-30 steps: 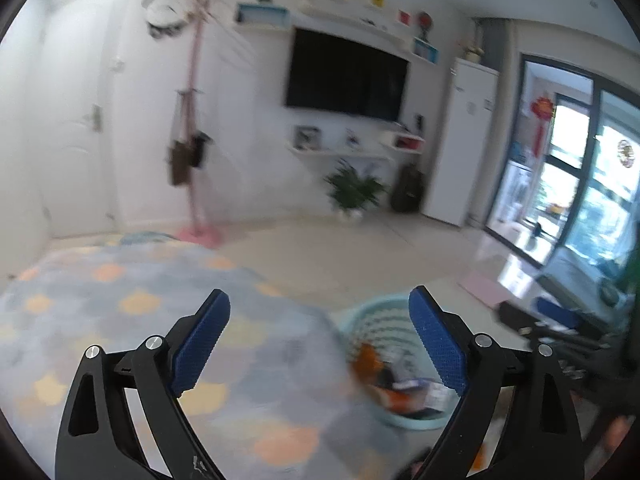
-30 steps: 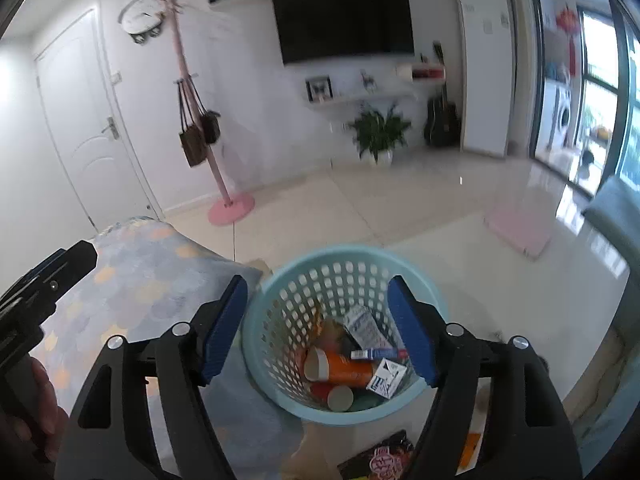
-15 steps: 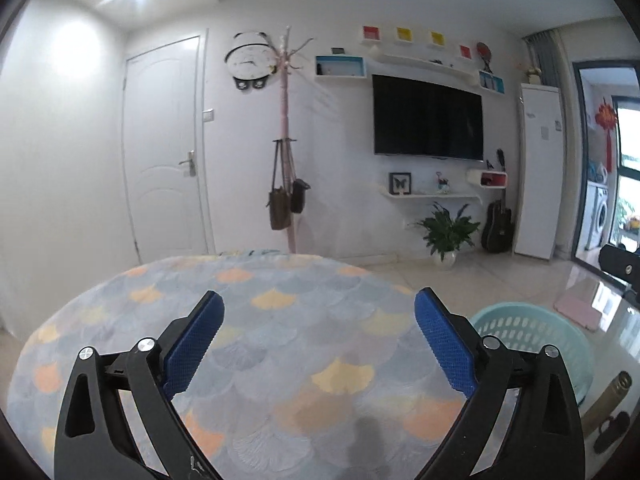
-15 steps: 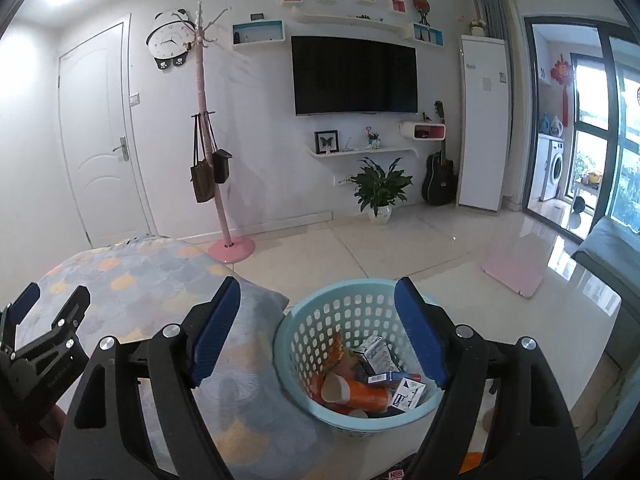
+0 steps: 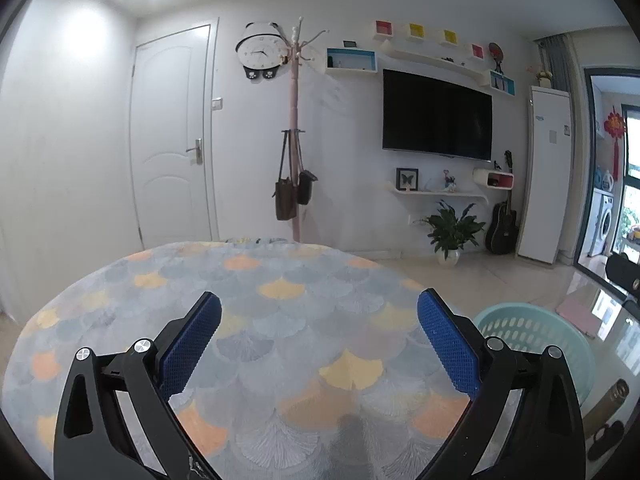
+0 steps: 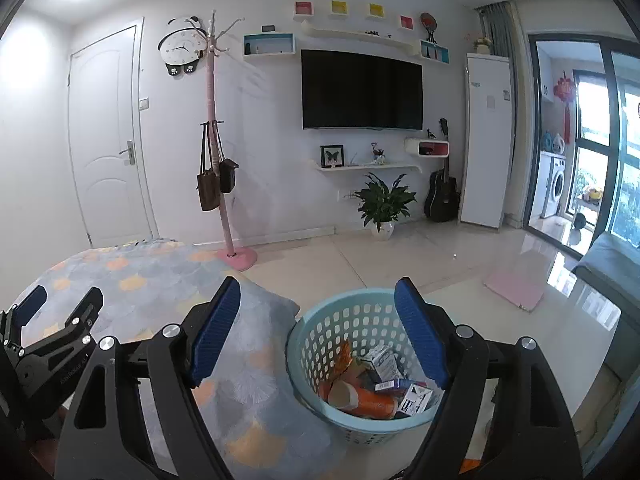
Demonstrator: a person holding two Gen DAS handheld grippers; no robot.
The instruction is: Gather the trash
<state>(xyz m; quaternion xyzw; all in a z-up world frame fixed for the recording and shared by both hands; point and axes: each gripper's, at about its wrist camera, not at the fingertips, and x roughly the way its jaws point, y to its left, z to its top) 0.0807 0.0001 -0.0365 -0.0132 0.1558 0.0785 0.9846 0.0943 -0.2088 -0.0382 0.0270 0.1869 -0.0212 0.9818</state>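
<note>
Trash (image 6: pixel 374 386) fills the basket (image 6: pixel 320 328) while left gripper (image 5: pixel 319 330) and right gripper (image 6: pixel 318 322) gape wide, empty.

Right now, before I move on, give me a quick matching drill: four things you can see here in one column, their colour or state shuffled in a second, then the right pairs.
Things:
1. laundry basket
2. left gripper
3. coat stand
4. rug

Colour or state:
A. pink, bags hanging on it
B. pale teal, holding trash
C. scale pattern in grey, yellow and orange
D. open, nothing between its blue pads

Pairs: 1-B, 2-D, 3-A, 4-C
</note>
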